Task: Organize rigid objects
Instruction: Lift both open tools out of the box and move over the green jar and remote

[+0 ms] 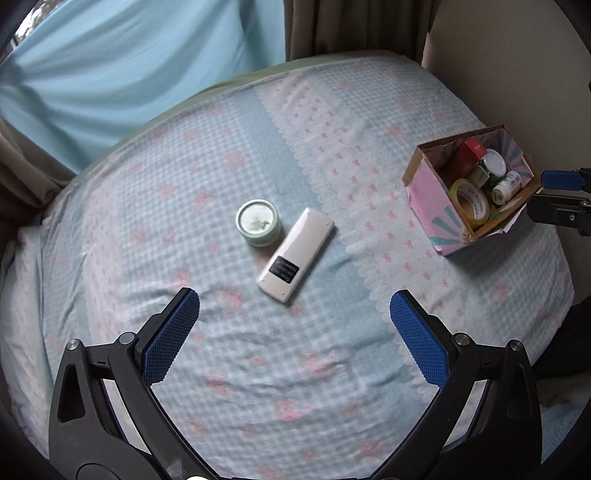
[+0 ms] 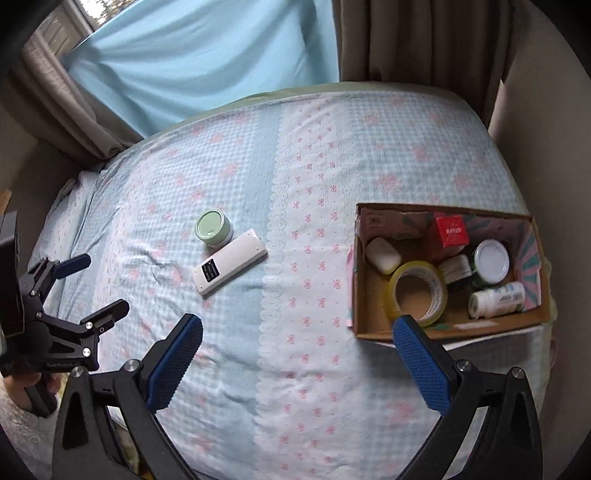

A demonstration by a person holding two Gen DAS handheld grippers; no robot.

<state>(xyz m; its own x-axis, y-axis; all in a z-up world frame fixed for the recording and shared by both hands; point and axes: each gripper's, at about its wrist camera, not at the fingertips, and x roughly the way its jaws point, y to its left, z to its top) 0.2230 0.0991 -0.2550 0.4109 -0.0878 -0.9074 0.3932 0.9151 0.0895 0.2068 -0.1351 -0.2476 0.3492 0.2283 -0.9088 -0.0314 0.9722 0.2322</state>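
A white remote control (image 1: 296,254) lies face down on the bed, touching or nearly touching a round pale green jar (image 1: 258,222). Both also show in the right wrist view: the remote (image 2: 229,266) and the jar (image 2: 213,228). A cardboard box (image 1: 424,184) at the right holds a tape roll (image 1: 470,203), a red carton (image 1: 469,153), a white-lidded jar (image 1: 494,164) and a white bottle (image 1: 506,187). My left gripper (image 1: 294,312) is open and empty, just short of the remote. My right gripper (image 2: 297,338) is open and empty beside the box (image 2: 373,334).
The bed (image 1: 332,369) carries a blue checked sheet with pink bows. A light blue curtain (image 1: 129,66) and brown drapes (image 1: 351,26) hang behind it. A wall (image 1: 517,74) stands close on the right. The box also holds a white soap-like bar (image 2: 383,255).
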